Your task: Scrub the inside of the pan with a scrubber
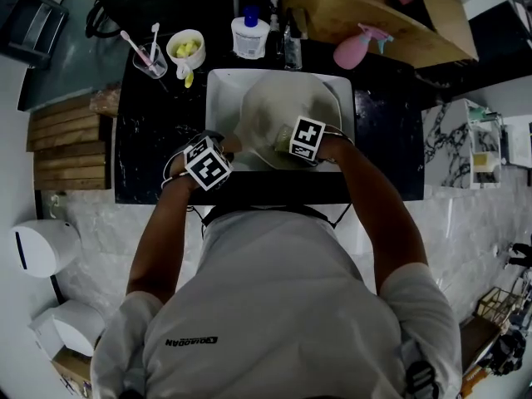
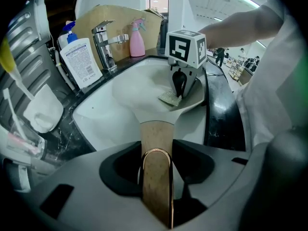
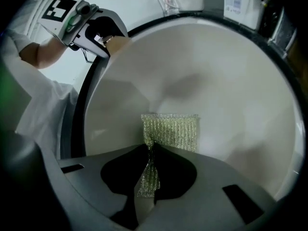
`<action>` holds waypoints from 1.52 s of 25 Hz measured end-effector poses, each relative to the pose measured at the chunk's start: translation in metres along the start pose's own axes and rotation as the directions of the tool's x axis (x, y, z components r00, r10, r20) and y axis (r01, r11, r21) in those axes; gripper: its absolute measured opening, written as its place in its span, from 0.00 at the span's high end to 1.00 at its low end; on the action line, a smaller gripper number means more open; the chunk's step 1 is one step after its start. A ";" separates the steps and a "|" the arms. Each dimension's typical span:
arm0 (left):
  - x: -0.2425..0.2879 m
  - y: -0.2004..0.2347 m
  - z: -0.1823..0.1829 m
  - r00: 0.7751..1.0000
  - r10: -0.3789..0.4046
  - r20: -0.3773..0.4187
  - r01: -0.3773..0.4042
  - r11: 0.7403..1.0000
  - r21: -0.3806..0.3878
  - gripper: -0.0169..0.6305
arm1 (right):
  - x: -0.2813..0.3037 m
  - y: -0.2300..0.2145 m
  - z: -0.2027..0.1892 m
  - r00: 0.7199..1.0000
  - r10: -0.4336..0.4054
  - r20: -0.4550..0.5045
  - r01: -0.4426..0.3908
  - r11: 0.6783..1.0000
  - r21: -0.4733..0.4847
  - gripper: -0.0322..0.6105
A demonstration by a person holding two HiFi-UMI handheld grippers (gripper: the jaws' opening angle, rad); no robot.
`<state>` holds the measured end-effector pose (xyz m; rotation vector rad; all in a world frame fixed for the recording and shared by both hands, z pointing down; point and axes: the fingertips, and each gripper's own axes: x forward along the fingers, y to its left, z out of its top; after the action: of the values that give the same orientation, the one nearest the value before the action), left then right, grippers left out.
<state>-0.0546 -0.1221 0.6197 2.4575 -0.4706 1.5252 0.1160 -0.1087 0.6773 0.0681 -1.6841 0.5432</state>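
Note:
A pale cream pan (image 1: 283,110) lies tilted in the white sink (image 1: 218,98). Its wooden handle (image 2: 155,143) runs back between the jaws of my left gripper (image 2: 156,177), which is shut on it at the sink's front left (image 1: 208,163). My right gripper (image 3: 149,174) is shut on a greenish mesh scrubber (image 3: 173,131), and the scrubber's free part lies flat on the pan's inner surface (image 3: 202,76). In the head view the right gripper (image 1: 303,144) is over the pan's near side. From the left gripper view I see the scrubber (image 2: 169,98) under the right gripper (image 2: 182,88).
A chrome tap (image 2: 107,42), a white pump bottle (image 2: 80,59) and a pink spray bottle (image 2: 137,38) stand behind the sink. A cup with toothbrushes (image 1: 148,56) and a bowl of yellow pieces (image 1: 186,48) sit on the black counter (image 1: 150,131) at the back left.

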 end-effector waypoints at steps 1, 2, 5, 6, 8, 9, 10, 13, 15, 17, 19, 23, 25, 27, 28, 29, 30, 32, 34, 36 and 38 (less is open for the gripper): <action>0.002 0.000 -0.002 1.000 -0.005 -0.003 0.005 1.000 -0.003 0.67 | -0.005 -0.001 0.003 0.999 -0.033 0.034 0.033 0.999 0.015 0.84; 0.003 -0.001 -0.004 1.000 -0.014 -0.009 0.014 1.000 -0.009 0.67 | -0.011 -0.001 0.007 0.995 -0.068 0.072 0.066 0.997 0.033 0.84; 0.003 -0.003 -0.007 0.999 -0.030 -0.017 0.030 0.999 -0.022 0.66 | -0.032 0.001 0.017 0.968 -0.176 0.181 0.160 0.982 0.100 0.84; 0.003 -0.003 -0.006 0.999 -0.033 -0.013 0.033 0.999 -0.023 0.66 | -0.039 0.002 0.019 0.955 -0.213 0.208 0.190 0.974 0.125 0.84; -0.002 -0.004 0.000 0.999 -0.043 0.016 0.044 0.999 -0.027 0.66 | -0.054 0.003 0.024 0.922 -0.287 0.258 0.246 0.952 0.180 0.84; -0.006 -0.004 0.005 0.998 -0.052 0.042 0.053 0.998 -0.032 0.66 | -0.062 0.005 0.027 0.902 -0.323 0.286 0.270 0.940 0.210 0.84; -0.010 -0.004 0.009 0.996 -0.063 0.070 0.066 0.997 -0.039 0.66 | -0.069 0.008 0.030 0.879 -0.355 0.319 0.287 0.927 0.242 0.84; -0.019 -0.002 0.013 0.987 -0.080 0.141 0.087 0.995 -0.040 0.66 | -0.093 0.018 0.041 0.783 -0.454 0.425 0.317 0.879 0.355 0.84; -0.029 -0.005 0.016 0.984 -0.080 0.158 0.083 0.996 -0.013 0.66 | -0.111 0.025 0.043 0.702 -0.523 0.484 0.329 0.840 0.431 0.84; -0.044 -0.012 0.020 0.983 -0.070 0.171 0.067 0.997 0.024 0.66 | -0.127 0.034 0.043 0.617 -0.578 0.534 0.322 0.805 0.499 0.84; -0.057 -0.018 0.021 0.980 -0.050 0.194 0.043 0.998 0.043 0.66 | -0.140 0.044 0.039 0.535 -0.616 0.578 0.296 0.778 0.554 0.84; -0.085 -0.032 0.030 0.958 -0.041 0.284 0.038 0.999 0.015 0.66 | -0.165 0.056 0.028 0.409 -0.647 0.643 0.195 0.750 0.632 0.84; -0.096 -0.040 0.033 0.946 -0.024 0.323 0.026 1.000 -0.002 0.66 | -0.179 0.067 0.023 0.352 -0.652 0.672 0.148 0.748 0.648 0.84; -0.110 -0.049 0.041 0.930 0.006 0.368 0.002 1.000 -0.024 0.66 | -0.190 0.084 0.019 0.306 -0.645 0.700 0.128 0.756 0.641 0.84; -0.119 -0.054 0.049 0.917 0.022 0.399 -0.005 0.999 -0.042 0.66 | -0.194 0.093 0.017 0.288 -0.639 0.713 0.131 0.764 0.632 0.84; -0.127 -0.060 0.057 0.897 0.035 0.440 -0.006 0.998 -0.068 0.67 | -0.197 0.101 0.013 0.275 -0.630 0.726 0.136 0.773 0.620 0.84; -0.132 -0.067 0.065 0.874 0.045 0.484 0.002 0.995 -0.097 0.67 | -0.198 0.109 0.008 0.267 -0.620 0.737 0.140 0.782 0.607 0.84; -0.138 -0.087 0.078 0.827 0.069 0.558 0.022 0.988 -0.154 0.78 | -0.197 0.124 -0.007 0.268 -0.597 0.756 0.135 0.800 0.584 0.84; -0.140 -0.110 0.087 0.796 0.108 0.595 0.019 0.979 -0.202 0.87 | -0.193 0.140 -0.025 0.280 -0.571 0.772 0.128 0.819 0.559 0.84; -0.141 -0.136 0.093 0.776 0.150 0.613 0.008 0.969 -0.247 0.93 | -0.191 0.158 -0.042 0.286 -0.544 0.789 0.130 0.838 0.530 0.84; -0.139 -0.168 0.095 0.762 0.180 0.622 0.025 0.951 -0.307 0.95 | -0.189 0.180 -0.062 0.285 -0.519 0.806 0.136 0.854 0.502 0.84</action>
<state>0.0299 0.0225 0.4517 2.6696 -0.8539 0.5028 0.1480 0.0265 0.4476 1.2176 -2.5722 0.4730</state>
